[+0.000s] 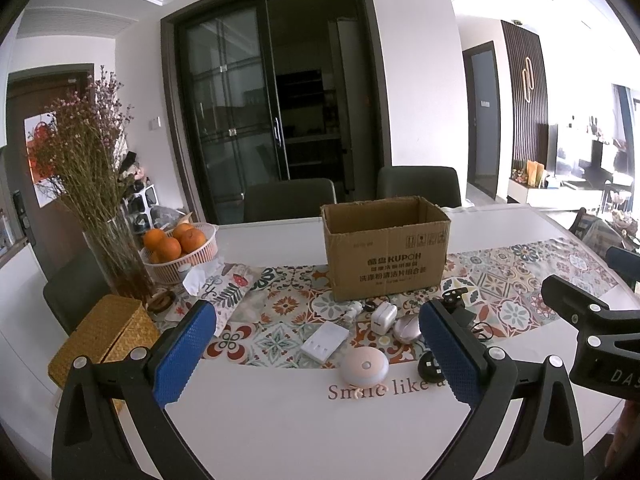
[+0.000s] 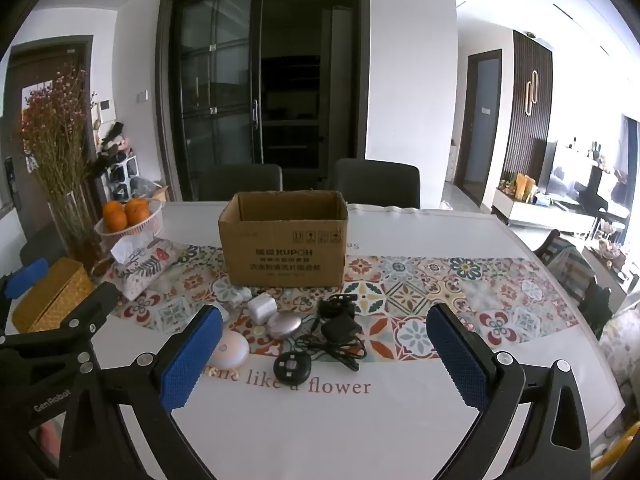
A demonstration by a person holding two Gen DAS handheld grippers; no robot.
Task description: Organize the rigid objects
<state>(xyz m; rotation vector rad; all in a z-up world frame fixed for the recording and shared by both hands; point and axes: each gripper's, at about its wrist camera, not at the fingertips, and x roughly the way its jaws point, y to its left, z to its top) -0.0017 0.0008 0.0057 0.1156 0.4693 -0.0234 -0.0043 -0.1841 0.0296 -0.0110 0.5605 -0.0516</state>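
An open cardboard box (image 1: 386,252) stands on the patterned runner; it also shows in the right wrist view (image 2: 284,248). In front of it lie small items: a white flat box (image 1: 325,340), a white charger cube (image 1: 383,317) (image 2: 261,307), a silver oval case (image 1: 407,328) (image 2: 284,325), a round pink-white device (image 1: 364,368) (image 2: 229,349), a black round device (image 2: 292,367) and a black adapter with cable (image 2: 340,332). My left gripper (image 1: 320,356) is open and empty above the table's near side. My right gripper (image 2: 324,360) is open and empty, to the right of the left one.
At the left stand a glass vase of dried flowers (image 1: 116,256), a basket of oranges (image 1: 180,248), a tissue pouch (image 1: 224,284) and a woven yellow box (image 1: 108,332). Two dark chairs (image 1: 290,198) stand behind the table.
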